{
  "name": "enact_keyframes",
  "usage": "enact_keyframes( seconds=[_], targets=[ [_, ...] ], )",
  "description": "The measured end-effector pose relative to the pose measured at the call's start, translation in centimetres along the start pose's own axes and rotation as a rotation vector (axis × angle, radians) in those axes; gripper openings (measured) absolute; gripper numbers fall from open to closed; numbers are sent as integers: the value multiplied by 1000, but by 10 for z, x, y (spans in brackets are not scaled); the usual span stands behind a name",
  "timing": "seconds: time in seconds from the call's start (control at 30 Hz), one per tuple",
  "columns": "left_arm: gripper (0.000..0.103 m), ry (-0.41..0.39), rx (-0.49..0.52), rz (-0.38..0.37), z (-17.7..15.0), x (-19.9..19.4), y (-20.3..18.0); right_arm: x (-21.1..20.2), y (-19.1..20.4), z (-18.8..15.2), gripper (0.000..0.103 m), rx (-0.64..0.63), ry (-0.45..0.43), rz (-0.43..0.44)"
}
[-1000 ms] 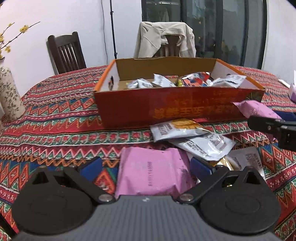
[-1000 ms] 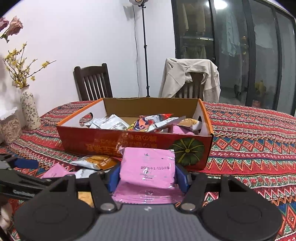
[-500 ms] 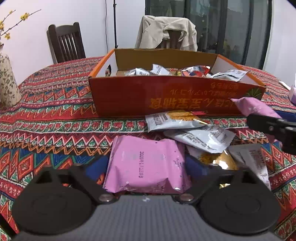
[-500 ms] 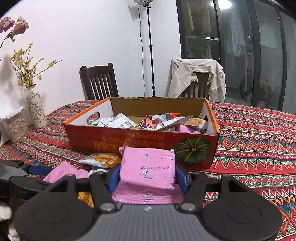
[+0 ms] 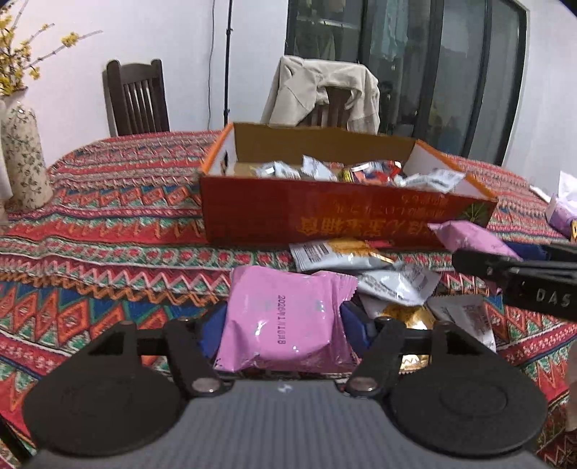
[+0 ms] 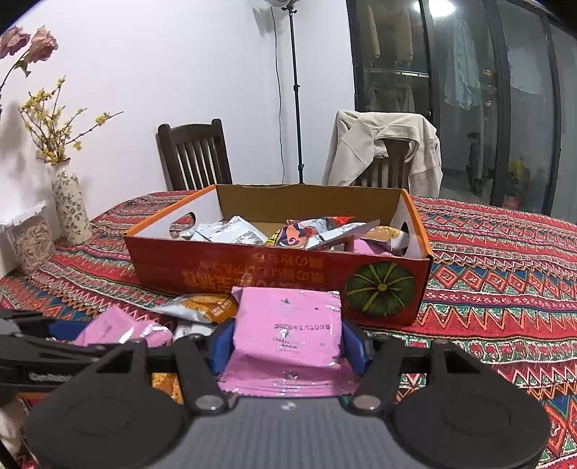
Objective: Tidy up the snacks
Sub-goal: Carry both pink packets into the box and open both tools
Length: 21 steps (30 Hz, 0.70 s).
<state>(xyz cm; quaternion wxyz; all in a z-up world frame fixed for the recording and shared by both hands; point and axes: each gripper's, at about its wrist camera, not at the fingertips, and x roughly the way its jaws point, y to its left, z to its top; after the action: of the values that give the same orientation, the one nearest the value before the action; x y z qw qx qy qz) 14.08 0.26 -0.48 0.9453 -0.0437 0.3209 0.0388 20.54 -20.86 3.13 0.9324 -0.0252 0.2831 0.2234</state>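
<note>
Both views are evenly lit by indoor light, a little dim and slightly soft; the white wall (image 6: pixel 144 72) is the brightest area, and the flowers (image 6: pixel 50 119) cast a soft grey shadow on it (to their left); a ceiling lamp glares as a white spot in the dark glass doors (image 6: pixel 443 9); the foil on the pink packet (image 5: pixel 285 317) shows small glints; fisheye bending curves the door frames, and the corners go black.
</note>
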Motion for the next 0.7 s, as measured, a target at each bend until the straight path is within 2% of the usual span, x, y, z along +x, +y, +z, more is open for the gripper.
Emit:
enact_keyframes(
  seconds=[0.37,0.7],
  targets=[
    [68,-119,6,-3,39,-21,6,-19,6,11,61,-25,-61,11],
    [68,-199,20,7,97,-9,-11,-20,9,59,61,-94,-134,-42]
  ],
)
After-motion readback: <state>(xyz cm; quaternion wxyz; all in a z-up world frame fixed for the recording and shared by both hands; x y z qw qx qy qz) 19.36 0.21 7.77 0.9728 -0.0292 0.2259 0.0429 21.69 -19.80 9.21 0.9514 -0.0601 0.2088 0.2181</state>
